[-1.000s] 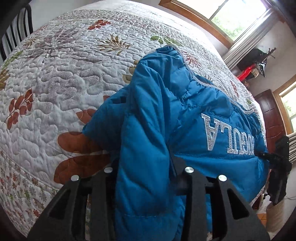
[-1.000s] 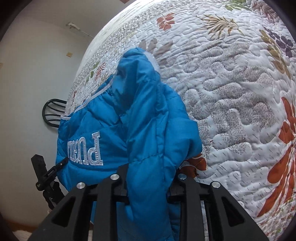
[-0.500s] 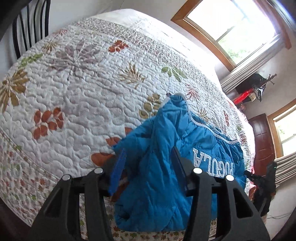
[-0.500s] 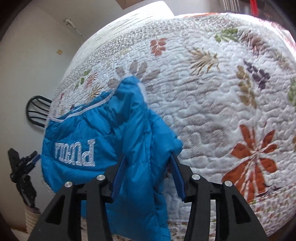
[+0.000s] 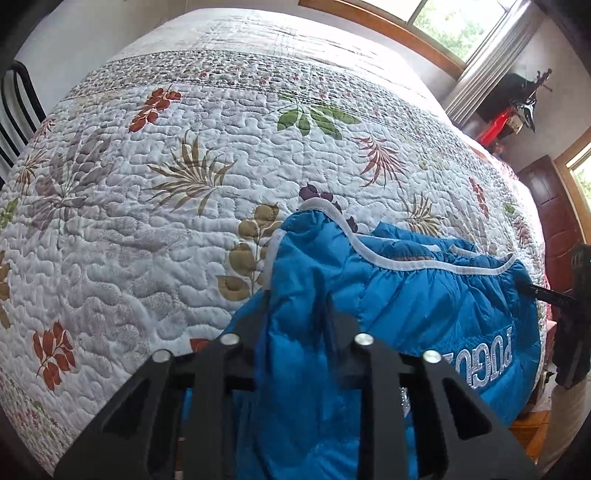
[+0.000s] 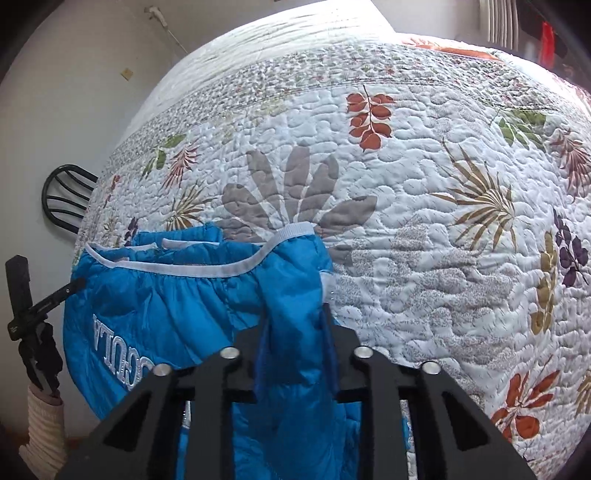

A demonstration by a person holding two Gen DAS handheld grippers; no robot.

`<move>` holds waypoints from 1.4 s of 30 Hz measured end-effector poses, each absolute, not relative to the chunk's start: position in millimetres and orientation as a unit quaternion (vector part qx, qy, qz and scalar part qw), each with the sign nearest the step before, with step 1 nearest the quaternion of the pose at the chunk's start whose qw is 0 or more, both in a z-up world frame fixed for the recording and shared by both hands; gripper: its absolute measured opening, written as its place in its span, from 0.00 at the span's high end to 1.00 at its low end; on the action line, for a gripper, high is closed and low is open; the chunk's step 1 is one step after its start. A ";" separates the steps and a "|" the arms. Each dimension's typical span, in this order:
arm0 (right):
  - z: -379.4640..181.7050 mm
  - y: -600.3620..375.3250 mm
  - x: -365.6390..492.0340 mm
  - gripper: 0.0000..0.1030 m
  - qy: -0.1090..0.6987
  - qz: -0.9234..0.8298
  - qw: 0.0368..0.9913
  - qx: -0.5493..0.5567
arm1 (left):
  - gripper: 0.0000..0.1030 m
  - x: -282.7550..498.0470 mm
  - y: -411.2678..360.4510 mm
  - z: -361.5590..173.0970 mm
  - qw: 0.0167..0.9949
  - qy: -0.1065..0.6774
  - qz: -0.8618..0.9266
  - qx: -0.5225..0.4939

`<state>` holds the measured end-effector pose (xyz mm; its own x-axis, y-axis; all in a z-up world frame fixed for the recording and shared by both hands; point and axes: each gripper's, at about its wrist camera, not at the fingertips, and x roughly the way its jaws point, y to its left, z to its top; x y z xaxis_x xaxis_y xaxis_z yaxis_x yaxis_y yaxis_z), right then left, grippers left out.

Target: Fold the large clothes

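Since a second ago we have carried the blue jacket (image 5: 406, 295) further up onto the bed (image 5: 184, 166), and its white-trimmed hem (image 5: 388, 260) now lies stretched across the quilt between our two hands instead of hanging bunched in front of the cameras. The left tongs (image 5: 297, 314) are clamped on one corner of the jacket, the right tongs (image 6: 295, 325) on the other (blue fabric fills the gap between the fingers in both views), and the lettered panel sags off the near edge of the bed. We judge this to be the laying-out step: the garment needs pulling flatter onto the quilt before any fold will hold. Further out, a black chair (image 6: 64, 199) stands by the wall on our left, and a window (image 5: 461, 22) and a dark wooden door (image 5: 554, 221) lie past the bed on the right. Nothing rests on the quilt ahead of the jacket; the puffy padding may spring back.
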<state>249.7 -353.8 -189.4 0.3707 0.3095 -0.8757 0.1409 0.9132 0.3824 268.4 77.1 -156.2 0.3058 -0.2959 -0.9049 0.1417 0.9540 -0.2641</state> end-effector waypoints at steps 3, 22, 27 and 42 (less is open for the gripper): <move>-183.1 -368.3 249.7 0.88 0.540 0.048 0.807 0.233 | 0.88 275.4 76.0 -149.8 0.816 0.558 -0.132 -0.078; -215.4 -378.2 250.9 0.67 0.569 0.000 0.788 0.235 | 0.65 296.9 82.4 -183.0 0.801 0.586 -0.093 -0.077; -179.7 -380.7 224.7 0.66 0.545 -0.011 0.810 0.218 | 0.55 272.7 104.2 -146.2 0.819 0.562 -0.071 -0.093; -130.3 -307.6 145.5 0.62 0.550 0.057 0.823 0.127 | 0.37 114.3 140.9 -112.8 0.810 0.571 0.004 -0.134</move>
<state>145.5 -307.6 -130.3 0.3883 0.2342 -0.8913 0.0462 0.9610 0.2726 114.3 140.9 -112.8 0.3488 -0.1463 -0.9257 -0.1586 0.9643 -0.2122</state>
